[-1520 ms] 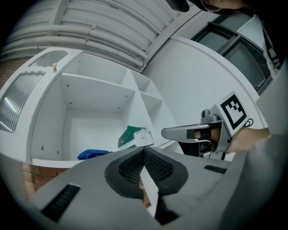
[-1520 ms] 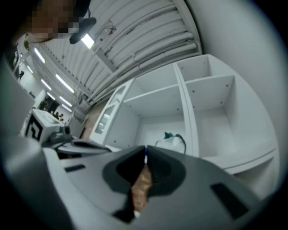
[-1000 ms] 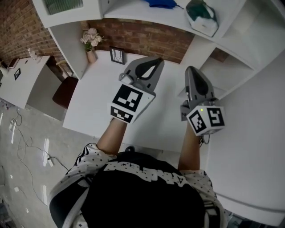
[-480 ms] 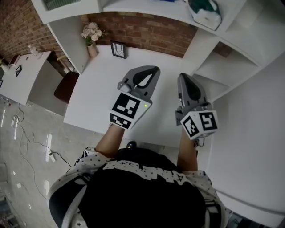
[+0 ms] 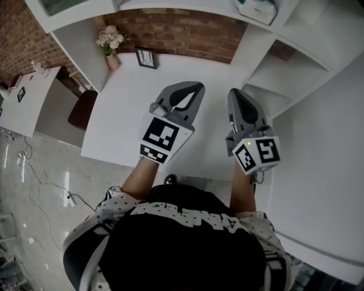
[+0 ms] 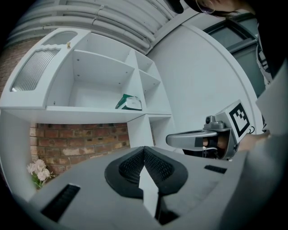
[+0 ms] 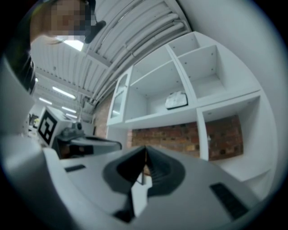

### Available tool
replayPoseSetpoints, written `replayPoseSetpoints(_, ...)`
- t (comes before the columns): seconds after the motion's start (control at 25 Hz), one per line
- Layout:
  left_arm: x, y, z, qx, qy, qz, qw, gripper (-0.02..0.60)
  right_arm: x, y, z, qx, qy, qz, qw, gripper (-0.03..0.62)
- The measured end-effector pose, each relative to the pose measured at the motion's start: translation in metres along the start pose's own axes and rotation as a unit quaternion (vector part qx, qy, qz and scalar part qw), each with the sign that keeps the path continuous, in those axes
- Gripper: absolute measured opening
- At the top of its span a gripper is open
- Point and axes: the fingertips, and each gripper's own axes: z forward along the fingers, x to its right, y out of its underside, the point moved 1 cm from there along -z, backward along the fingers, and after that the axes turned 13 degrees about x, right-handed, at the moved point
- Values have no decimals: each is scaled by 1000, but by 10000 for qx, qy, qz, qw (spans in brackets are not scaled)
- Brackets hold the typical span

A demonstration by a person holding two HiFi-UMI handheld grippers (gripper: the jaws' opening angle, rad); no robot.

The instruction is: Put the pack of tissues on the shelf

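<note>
The pack of tissues (image 6: 129, 103) lies on the white shelf (image 6: 90, 109) above the desk, green and white; it shows too in the right gripper view as a pale pack (image 7: 176, 100) and at the head view's top edge (image 5: 257, 8). Both grippers hang over the white desk (image 5: 122, 108), below and short of the shelf. My left gripper (image 5: 195, 87) is shut with nothing between its jaws. My right gripper (image 5: 235, 92) is shut and empty as well. Each gripper sees the other beside it.
A vase of pale flowers (image 5: 108, 41) and a small picture frame (image 5: 145, 57) stand at the desk's back by the brick wall (image 5: 187, 34). Open white shelf cubbies (image 5: 273, 85) rise to the right. A brown stool (image 5: 82, 109) stands left of the desk.
Both grippers have drawn back a little from the shelf toward me, and the head view has dropped, so the tissue pack has slid up to the top edge. Jaws stay shut.
</note>
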Motion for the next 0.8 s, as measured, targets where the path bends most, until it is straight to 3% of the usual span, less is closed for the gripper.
replayPoseSetpoints(0.8,1,-4,-1,67,-39,-15,10000,34,-1,3,-6,-103,45,1,9999,31)
